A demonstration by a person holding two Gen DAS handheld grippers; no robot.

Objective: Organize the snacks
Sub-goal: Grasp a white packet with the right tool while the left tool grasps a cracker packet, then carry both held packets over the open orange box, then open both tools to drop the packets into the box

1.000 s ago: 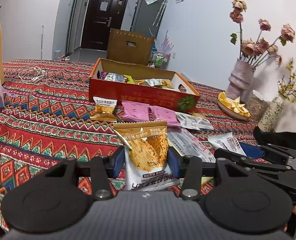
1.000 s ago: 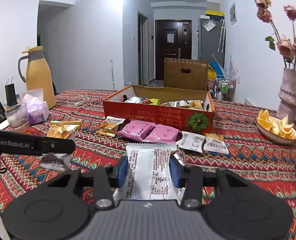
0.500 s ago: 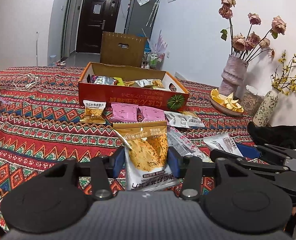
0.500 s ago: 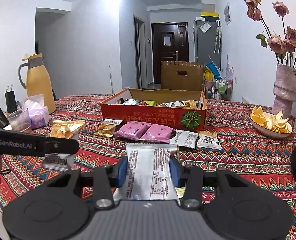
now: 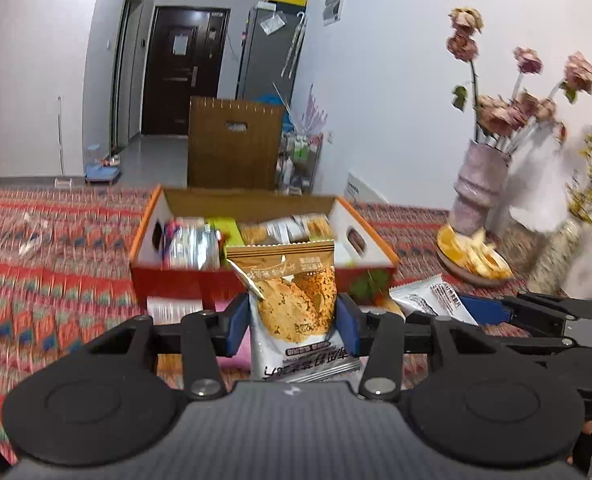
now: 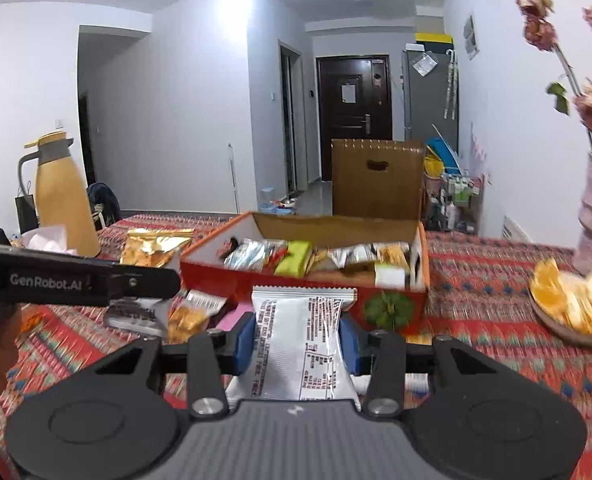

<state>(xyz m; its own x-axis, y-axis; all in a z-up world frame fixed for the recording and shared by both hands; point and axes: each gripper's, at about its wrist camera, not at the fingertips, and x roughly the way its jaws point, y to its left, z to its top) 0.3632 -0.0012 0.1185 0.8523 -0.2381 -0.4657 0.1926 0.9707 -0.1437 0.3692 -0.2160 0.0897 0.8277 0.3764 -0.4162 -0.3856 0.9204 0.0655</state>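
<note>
Mid-carry, left gripper (image 5: 292, 322) clamped a cracker packet (image 5: 296, 300), right gripper (image 6: 298, 338) a white packet (image 6: 302, 344); next, release both over the red box (image 6: 308, 280).

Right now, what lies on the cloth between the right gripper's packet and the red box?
In the right wrist view, a pink packet lies below the held white packet, before the red box.

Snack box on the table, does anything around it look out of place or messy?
Yes. Several packets lie loose on the patterned tablecloth in front of the red snack box rather than inside it. Each gripper holds another packet that is not yet in the box. Nothing looks spilled or torn.
</note>
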